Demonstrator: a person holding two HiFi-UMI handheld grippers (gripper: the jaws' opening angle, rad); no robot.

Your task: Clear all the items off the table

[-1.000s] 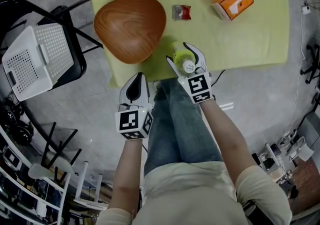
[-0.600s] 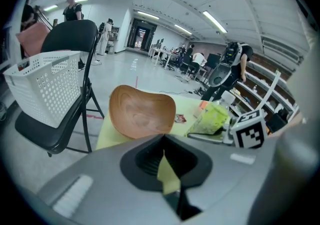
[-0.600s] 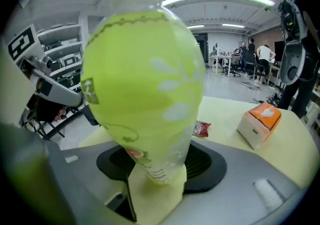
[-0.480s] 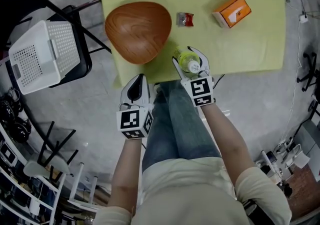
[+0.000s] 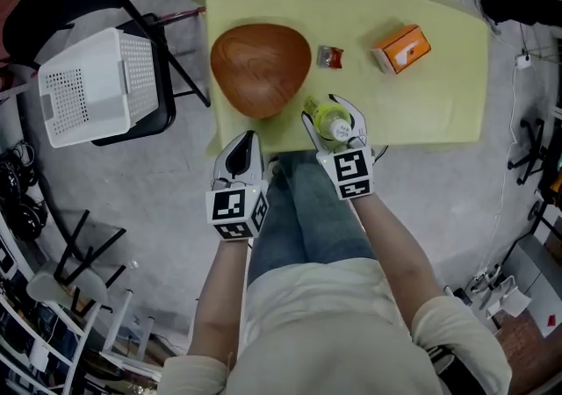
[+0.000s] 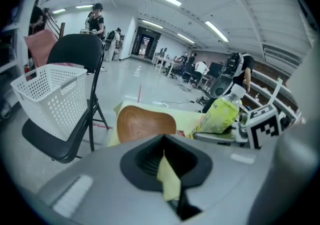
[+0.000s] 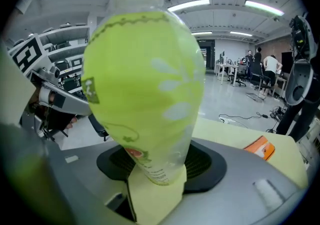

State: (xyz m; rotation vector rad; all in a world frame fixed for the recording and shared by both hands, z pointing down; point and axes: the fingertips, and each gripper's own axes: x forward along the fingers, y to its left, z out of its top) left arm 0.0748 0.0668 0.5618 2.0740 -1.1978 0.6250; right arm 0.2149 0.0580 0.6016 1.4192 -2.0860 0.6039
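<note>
Step in hand: lifting the bottle [image 7: 145, 84] off the counter [image 5: 439, 86]; the white basket [image 5: 101, 86] on the chair looked the likely destination.
Right gripper [image 5: 332, 117]: jaws had just been closing; set wide, clamped round the bottle's body.
Left gripper [image 5: 241, 149]: jaws together, nothing between them.
Handling advice: keep the grip firm, pass clear of the wooden bowl [image 5: 262, 67], release low inside the basket.
Bottle: clear plastic, yellow-green contents, printed label, pale cap; tilted, over the counter's near edge.
</note>
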